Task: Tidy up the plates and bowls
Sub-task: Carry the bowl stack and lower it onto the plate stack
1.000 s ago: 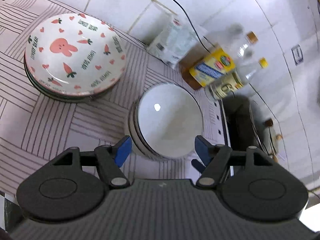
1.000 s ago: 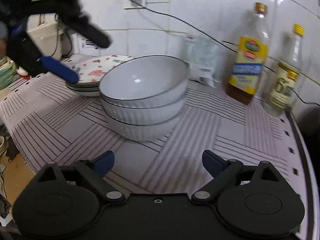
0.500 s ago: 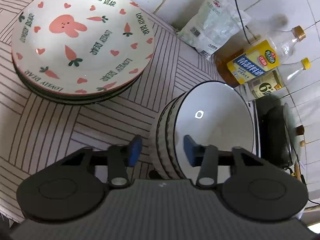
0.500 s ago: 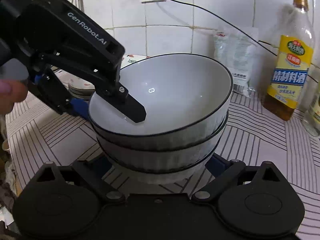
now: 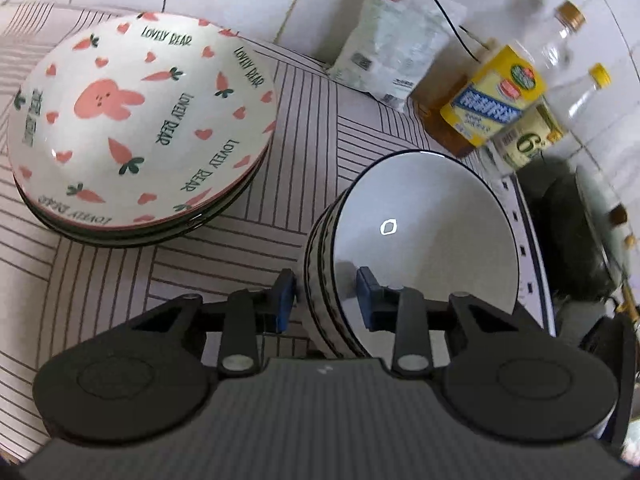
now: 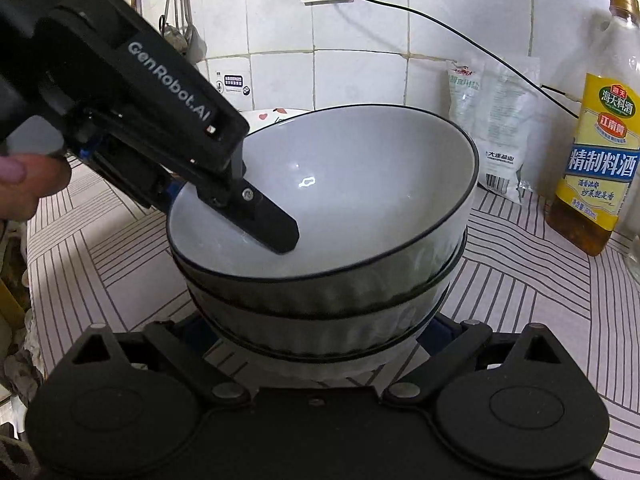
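In the left wrist view, the stack of plates (image 5: pixel 140 128) fills the upper left of the frame; the top one is white with a pink rabbit, carrots, hearts and the words "LOVELY BEAR", and darker plates show beneath its rim. It sits on a striped cloth (image 5: pixel 100 280) that covers the counter. Right of centre stands the stack of bowls (image 5: pixel 420 236), white inside with thin dark rims, well apart from the plates. The left gripper (image 5: pixel 326 300) straddles the near rim of that stack: one blue pad (image 5: pixel 285 300) is on the outside wall, the other (image 5: pixel 366 296) inside the top bowl. Its jaws have just been closing with the rim between them; the inner pad lies against the bowl, but a thin gap seems to remain at the outer pad, so a firm clamp cannot be confirmed. At the upper right a white bag (image 5: pixel 392 52) leans on the tiled wall, beside two bottles (image 5: pixel 496 100).

In the right wrist view, a hand (image 6: pixel 24 188) at the left edge holds the left gripper, whose dark finger (image 6: pixel 272 224) reaches into the top bowl at centre. The right gripper (image 6: pixel 320 332) sits at the bottom, its jaws spread wide on either side of the lowest bowl's base; the fingertips are hidden behind the bowls, so contact cannot be told. A yellow-labelled bottle (image 6: pixel 600 156) stands at the right.
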### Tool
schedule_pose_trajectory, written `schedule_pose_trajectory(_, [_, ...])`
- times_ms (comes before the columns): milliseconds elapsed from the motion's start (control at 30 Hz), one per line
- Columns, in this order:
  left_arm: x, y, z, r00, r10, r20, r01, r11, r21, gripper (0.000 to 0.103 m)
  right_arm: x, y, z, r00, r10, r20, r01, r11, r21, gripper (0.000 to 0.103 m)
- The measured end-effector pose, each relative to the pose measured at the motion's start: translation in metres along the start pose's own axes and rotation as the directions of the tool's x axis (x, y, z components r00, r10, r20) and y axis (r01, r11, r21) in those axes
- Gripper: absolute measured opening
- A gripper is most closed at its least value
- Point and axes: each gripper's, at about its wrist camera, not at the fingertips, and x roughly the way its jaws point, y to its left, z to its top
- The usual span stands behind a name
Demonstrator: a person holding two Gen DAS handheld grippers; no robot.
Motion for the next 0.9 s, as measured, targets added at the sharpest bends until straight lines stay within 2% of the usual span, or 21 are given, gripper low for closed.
schedule_pose_trajectory(200, [-0.008,-0.007,0.0,0.999,0.028,-0.019,-0.027,0.999,0.046,0.031,-0.006,0.007,0.006,1.0,-0.018,-0.024,0.019,0.999,0.026,0.1])
schedule_pose_trajectory(433, [-0.046,-0.013,0.014,1.0,0.003,0.006,-0.003,0.998,0.066,0.032,-0.033,0.02,0.031,0.998,-0.04,0.043,0.039,0.999,0.018,0.1])
schedule_pose_trajectory(600, [-0.076,-0.012,0.025,0.999,0.011,0.034,-0.014,0.996,0.091,0.033,-0.043,0.033,0.057,0.996,-0.026,0.084,0.027,1.0,-0.015,0.1])
schedule_pose_trajectory(900, [-0.11,0.021,0.05,0.996,0.063,0.066,-0.068,0.995,0.077,0.034,-0.016,0.059,0.094,0.993,0.019,0.114,-0.009,0.996,-0.085,0.1])
